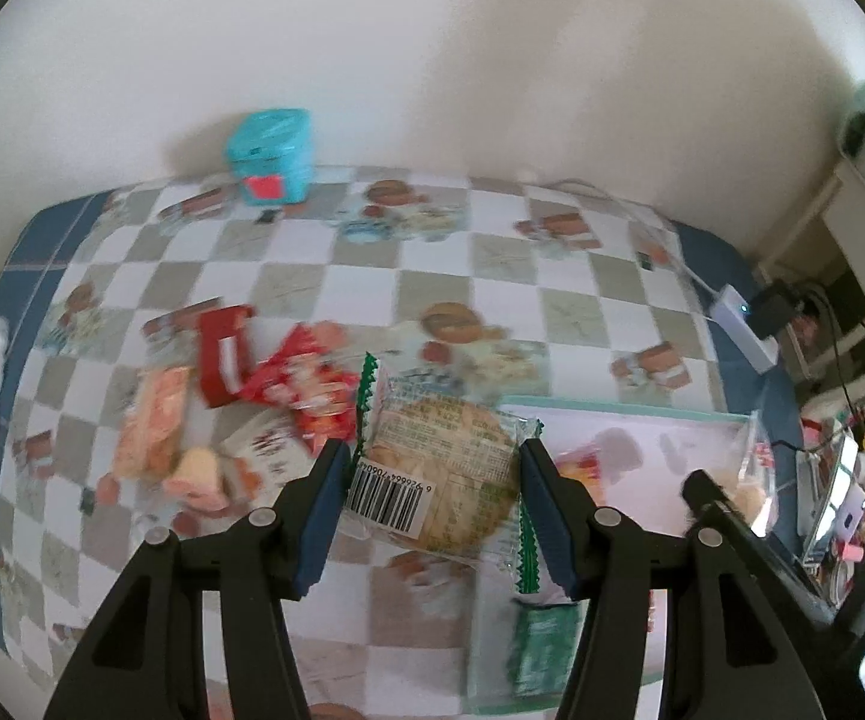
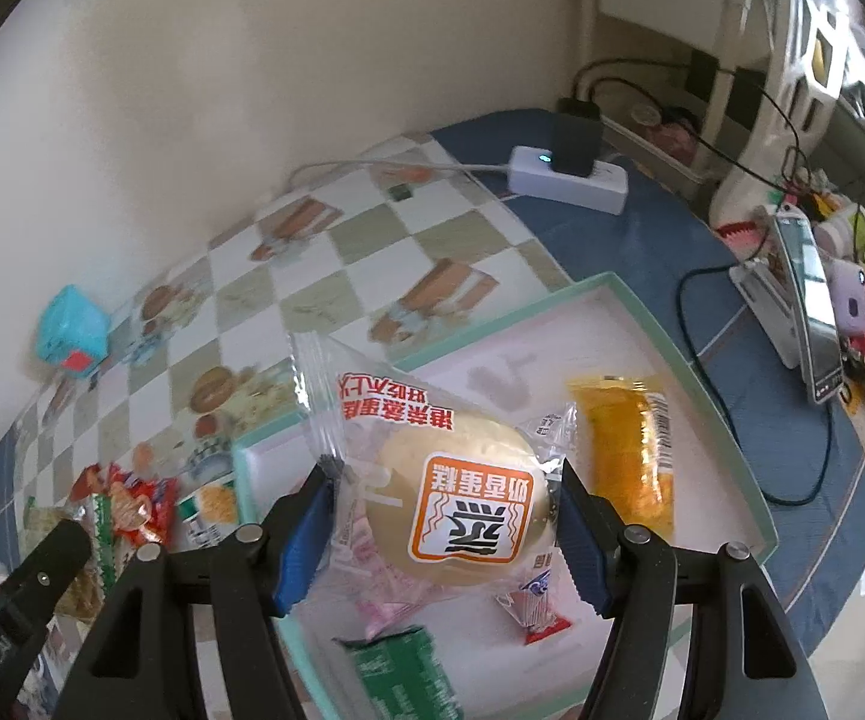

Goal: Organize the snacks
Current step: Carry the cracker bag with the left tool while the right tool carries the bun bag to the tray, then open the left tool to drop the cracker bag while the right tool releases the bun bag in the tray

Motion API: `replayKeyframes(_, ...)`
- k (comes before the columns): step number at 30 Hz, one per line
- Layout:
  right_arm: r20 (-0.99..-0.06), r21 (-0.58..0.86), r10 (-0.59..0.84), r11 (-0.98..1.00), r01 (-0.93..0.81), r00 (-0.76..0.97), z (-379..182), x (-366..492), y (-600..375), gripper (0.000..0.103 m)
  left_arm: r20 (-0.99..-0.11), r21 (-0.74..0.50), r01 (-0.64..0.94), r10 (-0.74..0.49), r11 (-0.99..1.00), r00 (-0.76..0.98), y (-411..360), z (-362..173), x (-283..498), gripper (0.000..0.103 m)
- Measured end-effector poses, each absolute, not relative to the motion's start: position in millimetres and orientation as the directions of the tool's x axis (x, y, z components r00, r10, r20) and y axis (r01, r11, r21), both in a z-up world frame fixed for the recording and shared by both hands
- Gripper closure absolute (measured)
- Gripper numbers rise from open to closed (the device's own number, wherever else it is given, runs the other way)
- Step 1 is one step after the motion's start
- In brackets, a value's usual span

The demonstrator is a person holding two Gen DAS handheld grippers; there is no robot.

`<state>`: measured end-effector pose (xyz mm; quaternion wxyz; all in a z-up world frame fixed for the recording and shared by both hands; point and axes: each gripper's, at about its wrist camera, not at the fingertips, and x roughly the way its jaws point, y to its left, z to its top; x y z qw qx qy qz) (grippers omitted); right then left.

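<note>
My left gripper point(image 1: 432, 447) is shut on a clear packet point(image 1: 438, 468) with green zigzag ends, a barcode and a round cracker inside, held above the checked tablecloth just left of the tray point(image 1: 612, 402). My right gripper point(image 2: 441, 468) is shut on a clear packet holding a round steamed cake point(image 2: 462, 510) with an orange label, held over the mint-rimmed tray point(image 2: 612, 348). In the tray lie an orange packet point(image 2: 630, 456), a green packet point(image 2: 402, 672), a small red-and-white sweet point(image 2: 531, 606) and a pink wrapper partly hidden under the cake.
A loose pile of red packets point(image 1: 288, 384) and an orange packet point(image 1: 153, 426) lies left of the tray. A turquoise box point(image 1: 270, 156) stands by the wall. A white power strip point(image 2: 570, 177) with cables and a phone on a stand point(image 2: 804, 300) occupy the table's right side.
</note>
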<state>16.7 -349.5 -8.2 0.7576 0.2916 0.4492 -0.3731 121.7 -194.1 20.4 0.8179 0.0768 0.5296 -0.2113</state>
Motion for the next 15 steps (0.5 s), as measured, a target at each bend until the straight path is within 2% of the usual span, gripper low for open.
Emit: replayKeyframes(15, -0.928, 0.084, -0.296, 0.429, 0.899, 0.227, -39, -12, -402, 0.032, -0.915, -0.096, 0.546, -0.289, 0.832, 0.281, -265, -18, 99, 0.044)
